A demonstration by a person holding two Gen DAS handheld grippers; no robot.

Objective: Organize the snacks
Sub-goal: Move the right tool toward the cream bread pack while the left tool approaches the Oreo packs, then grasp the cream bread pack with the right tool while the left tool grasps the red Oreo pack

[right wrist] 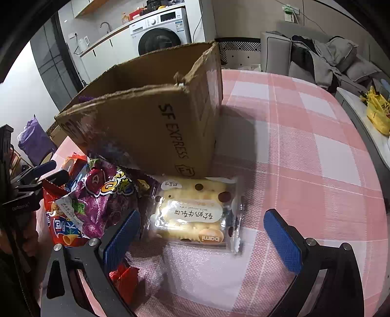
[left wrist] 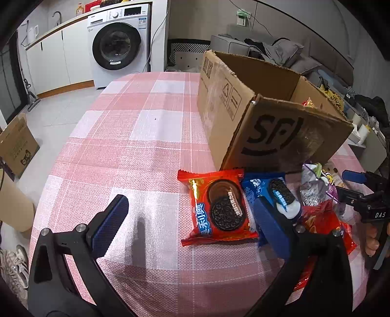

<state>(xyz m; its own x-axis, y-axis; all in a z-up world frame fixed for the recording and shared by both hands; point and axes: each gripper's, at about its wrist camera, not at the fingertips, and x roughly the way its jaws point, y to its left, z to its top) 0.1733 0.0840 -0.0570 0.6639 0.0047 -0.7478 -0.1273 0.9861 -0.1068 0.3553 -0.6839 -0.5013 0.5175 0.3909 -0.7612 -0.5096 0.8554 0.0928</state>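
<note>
Left gripper (left wrist: pixel 192 219) jaws are spread wide and empty above the desk (left wrist: pixel 136 136); the red cookie packet (left wrist: pixel 218 207) lies between them, in front of the cardboard box (left wrist: pixel 243 114). Right gripper (right wrist: pixel 202 234) jaws are likewise apart, holding nothing, flanking the cake packet (right wrist: pixel 195 212), which touches the box front. Purple snack bag (right wrist: pixel 102 195) lies left of it.

A white washer (left wrist: pixel 119 46) stands under a counter (left wrist: pixel 56 28) beside white cabinets (left wrist: pixel 58 58). The floor (left wrist: pixel 58 107) has grey tiles. A grey sofa (right wrist: pixel 316 56) with clothes on it stands by the grey wall (left wrist: pixel 199 17).
</note>
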